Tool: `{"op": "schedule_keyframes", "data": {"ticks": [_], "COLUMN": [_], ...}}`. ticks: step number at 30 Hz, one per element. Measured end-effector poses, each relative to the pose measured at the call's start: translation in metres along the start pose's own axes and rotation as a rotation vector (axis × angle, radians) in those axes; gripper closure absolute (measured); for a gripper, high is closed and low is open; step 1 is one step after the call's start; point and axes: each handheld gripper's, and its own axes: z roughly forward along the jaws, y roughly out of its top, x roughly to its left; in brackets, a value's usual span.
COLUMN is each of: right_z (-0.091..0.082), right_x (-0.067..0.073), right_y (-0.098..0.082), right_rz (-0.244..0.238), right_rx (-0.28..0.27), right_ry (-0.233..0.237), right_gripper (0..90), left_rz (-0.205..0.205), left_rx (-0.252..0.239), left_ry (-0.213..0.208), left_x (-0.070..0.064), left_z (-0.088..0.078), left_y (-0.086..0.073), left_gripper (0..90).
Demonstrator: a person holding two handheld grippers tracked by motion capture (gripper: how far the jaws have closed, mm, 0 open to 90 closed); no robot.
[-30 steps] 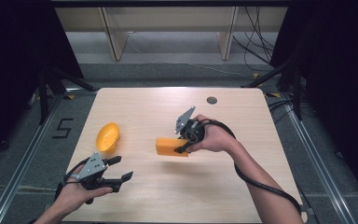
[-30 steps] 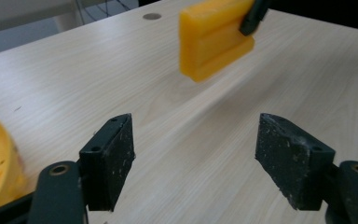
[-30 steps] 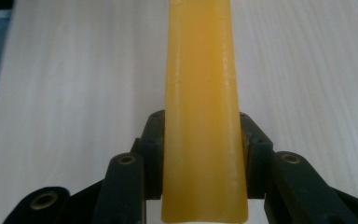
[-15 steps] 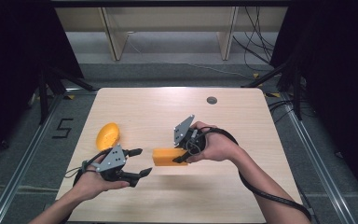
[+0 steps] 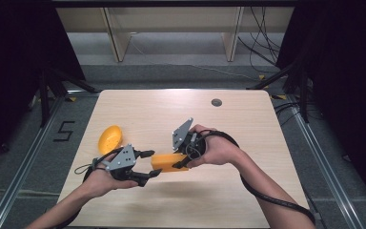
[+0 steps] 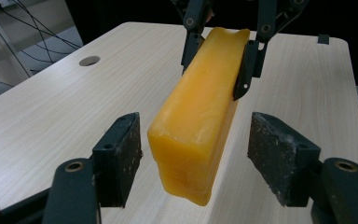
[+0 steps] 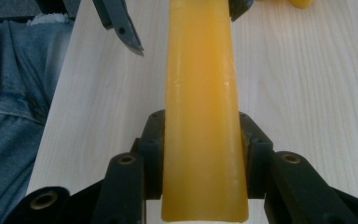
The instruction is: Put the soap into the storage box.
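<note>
A long yellow-orange block (image 5: pixel 167 161) hangs above the table, held at its right end by my right gripper (image 5: pixel 180 160), whose pads press both of its long faces (image 7: pixel 204 116). My left gripper (image 5: pixel 151 163) stands open at the block's left end. In the left gripper view the free end of the block (image 6: pixel 196 126) sits between the two spread pads (image 6: pixel 121 154), with a gap on each side. The right gripper (image 6: pixel 219 60) shows behind it, clamped on the far end.
A yellow bowl (image 5: pixel 109 138) lies on its side at the table's left. A dark round hole (image 5: pixel 216 102) marks the far side of the wooden table (image 5: pixel 248 181). Cables trail from both grippers. Denim-clad legs (image 7: pixel 14 98) border the table's near edge.
My right gripper carried the block left and toward the near edge. My left gripper moved up and right from the near left, so its open jaws now flank the block's free end.
</note>
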Motion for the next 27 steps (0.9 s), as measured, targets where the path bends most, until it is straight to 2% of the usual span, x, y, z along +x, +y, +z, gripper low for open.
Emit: {"op": "schedule_keyframes", "data": {"ticks": [2,3,4,5,7,9,10,11,12,13,14,15,16,17,18,20,21,22,26,27], "right_z": [0.001,0.0,0.0,0.001,0.002,0.003,0.003,0.003,0.003,0.003,0.004,0.004,0.004,0.004,0.004,0.006,0.006,0.006,0.006,0.005], "right_x": [-0.001,-0.001,-0.001,-0.002,-0.001,0.001,0.001,0.001,-0.001,-0.002,0.0,0.0,-0.002,-0.002,-0.002,-0.003,-0.002,-0.003,-0.003,-0.002], "right_y": [0.001,0.001,0.001,0.001,0.003,0.003,0.003,0.003,0.003,0.004,0.005,0.005,0.006,0.006,0.006,0.007,0.007,0.007,0.006,0.006], "right_rz": [-0.004,-0.01,-0.017,-0.023,-0.014,0.023,0.023,0.018,0.0,-0.026,-0.008,-0.013,-0.05,-0.05,-0.057,-0.059,-0.043,-0.06,-0.064,-0.071], "right_rx": [-0.004,0.004,0.011,0.009,-0.012,0.002,0.002,0.001,0.003,0.0,-0.019,-0.019,-0.014,-0.014,-0.012,-0.017,-0.028,-0.025,-0.023,-0.026], "right_ry": [0.002,-0.002,-0.003,0.003,0.02,0.02,0.02,0.013,0.02,0.01,0.023,0.03,0.024,0.024,0.026,0.024,0.031,0.035,0.049,0.057], "right_gripper": [61.7,61.8,61.8,61.7,61.8,61.8,61.8,61.8,61.8,61.7,61.7,61.8,61.7,61.7,61.7,61.7,61.7,61.7,61.5,61.3], "left_rz": [0.023,0.014,0.027,0.01,0.017,0.017,0.005,0.016,-0.007,-0.004,-0.001,0.01,0.007,-0.014,0.006,-0.007,-0.007,-0.011,-0.028,-0.019], "left_rx": [0.002,0.005,0.003,0.001,-0.008,-0.005,-0.001,-0.001,-0.008,-0.006,-0.005,-0.004,-0.004,-0.002,-0.001,0.001,0.002,0.0,-0.002,-0.006], "left_ry": [-0.022,-0.014,-0.023,-0.024,-0.024,-0.028,-0.022,-0.023,-0.026,-0.023,-0.027,-0.03,-0.032,-0.028,-0.032,-0.036,-0.042,-0.052,-0.071,-0.081], "left_x": [0.003,0.002,0.003,0.002,0.004,0.004,0.004,0.005,0.004,0.004,0.004,0.005,0.005,0.004,0.006,0.006,0.006,0.006,0.005,0.006], "left_z": [0.003,0.003,0.004,0.005,0.007,0.008,0.008,0.008,0.009,0.009,0.009,0.01,0.01,0.009,0.009,0.009,0.008,0.008,0.006,0.006], "left_y": [-0.002,-0.002,-0.003,-0.004,-0.006,-0.008,-0.009,-0.01,-0.011,-0.011,-0.011,-0.011,-0.011,-0.011,-0.011,-0.012,-0.012,-0.012,-0.012,-0.012], "left_gripper": [35.2,36.0,36.7,38.0,40.9,43.3,43.3,44.1,44.9,45.7,46.5,47.4,47.9,47.9,48.1,48.8,49.0,49.7,53.1,53.9]}}
